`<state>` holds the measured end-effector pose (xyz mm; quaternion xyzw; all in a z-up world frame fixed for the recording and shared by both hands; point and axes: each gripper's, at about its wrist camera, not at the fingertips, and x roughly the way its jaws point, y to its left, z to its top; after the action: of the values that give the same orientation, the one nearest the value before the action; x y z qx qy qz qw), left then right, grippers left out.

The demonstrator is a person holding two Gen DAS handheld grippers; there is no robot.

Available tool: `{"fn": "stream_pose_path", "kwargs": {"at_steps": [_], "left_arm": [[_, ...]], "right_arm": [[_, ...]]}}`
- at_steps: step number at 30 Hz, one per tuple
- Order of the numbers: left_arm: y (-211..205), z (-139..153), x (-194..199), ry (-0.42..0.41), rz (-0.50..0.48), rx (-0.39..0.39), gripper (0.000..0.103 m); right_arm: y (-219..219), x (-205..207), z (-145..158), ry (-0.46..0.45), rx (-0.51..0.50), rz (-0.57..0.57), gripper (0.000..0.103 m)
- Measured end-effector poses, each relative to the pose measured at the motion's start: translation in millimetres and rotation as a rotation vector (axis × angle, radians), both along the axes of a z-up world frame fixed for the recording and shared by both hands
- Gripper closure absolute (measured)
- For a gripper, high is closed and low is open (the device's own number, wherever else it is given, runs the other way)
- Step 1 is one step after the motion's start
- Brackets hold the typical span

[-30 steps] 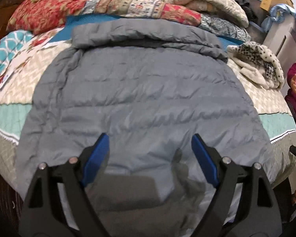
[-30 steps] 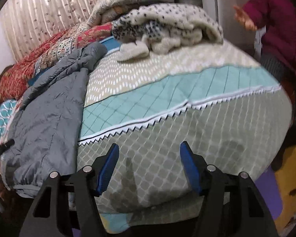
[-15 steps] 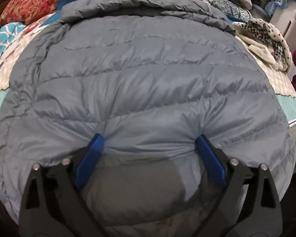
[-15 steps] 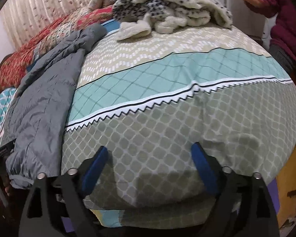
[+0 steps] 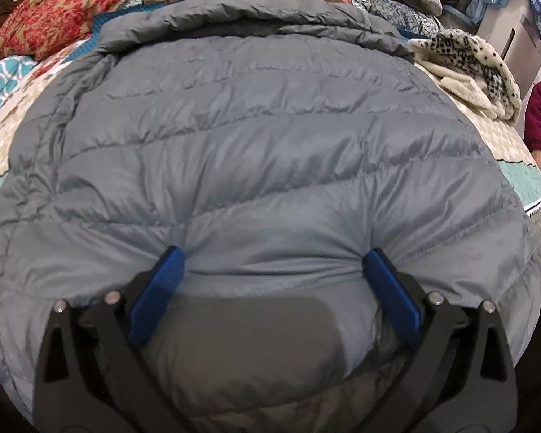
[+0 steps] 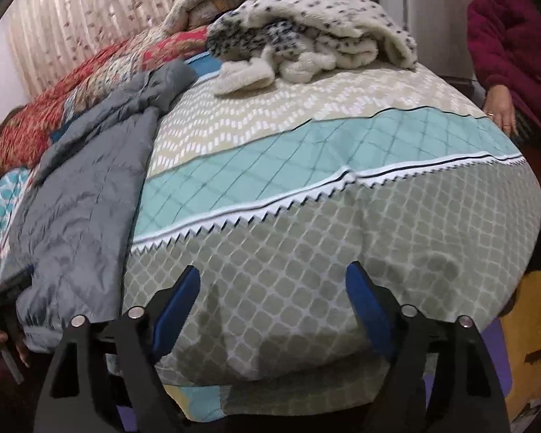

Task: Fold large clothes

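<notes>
The bed (image 6: 342, 187) carries a patterned cover in beige, teal and grey-green bands. A grey quilted jacket (image 5: 263, 166) lies flat across the bed, its collar end folded toward the far side; in the right wrist view it occupies the left part of the bed. A red patterned quilt (image 5: 54, 25) is piled beyond the jacket. A spotted fleece garment (image 6: 313, 36) sits bunched on the far side of the bed. A person in a maroon coat (image 6: 512, 47) stands at the bed's right edge.

Left tool (image 5: 272, 270): jaws opening, wide apart, tips pressed into the jacket with a puffed fold between them. Right tool (image 6: 272, 281): jaws closing, apart, over the bed cover, nothing gripped.
</notes>
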<state>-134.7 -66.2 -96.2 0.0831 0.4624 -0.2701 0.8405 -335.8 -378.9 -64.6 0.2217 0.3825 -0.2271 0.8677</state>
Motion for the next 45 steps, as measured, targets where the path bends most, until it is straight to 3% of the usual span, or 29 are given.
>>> {"fn": "stream_pose_path", "kwargs": {"at_steps": [2, 8, 11, 13, 17, 24, 28, 45], "left_arm": [[-1, 0, -1, -0.004, 0.000, 0.001, 0.006], [0, 0, -1, -0.010, 0.000, 0.001, 0.006], [-2, 8, -1, -0.006, 0.001, 0.032, 0.008], [4, 23, -9, -0.024, -0.011, 0.002, 0.013], [17, 21, -18, -0.023, -0.007, 0.035, 0.013], [21, 6, -18, -0.021, 0.011, 0.040, 0.008], [24, 4, -16, -0.004, 0.017, 0.020, 0.007], [23, 3, -16, -0.005, 0.019, 0.018, 0.006]], "right_arm": [[-10, 2, 24, -0.057, -0.003, 0.002, 0.023], [-45, 18, 139, -0.266, -0.225, -0.024, 0.023], [-48, -2, 156, -0.304, -0.241, -0.084, 0.025], [-32, -24, 146, -0.331, -0.216, -0.087, 0.025], [2, -31, 70, -0.131, -0.216, -0.042, 0.026], [-14, -20, -5, -0.013, -0.067, -0.081, 0.026], [-16, -18, -15, 0.029, -0.027, -0.088, 0.026], [-13, -13, -17, 0.056, -0.056, -0.079, 0.026]]}}
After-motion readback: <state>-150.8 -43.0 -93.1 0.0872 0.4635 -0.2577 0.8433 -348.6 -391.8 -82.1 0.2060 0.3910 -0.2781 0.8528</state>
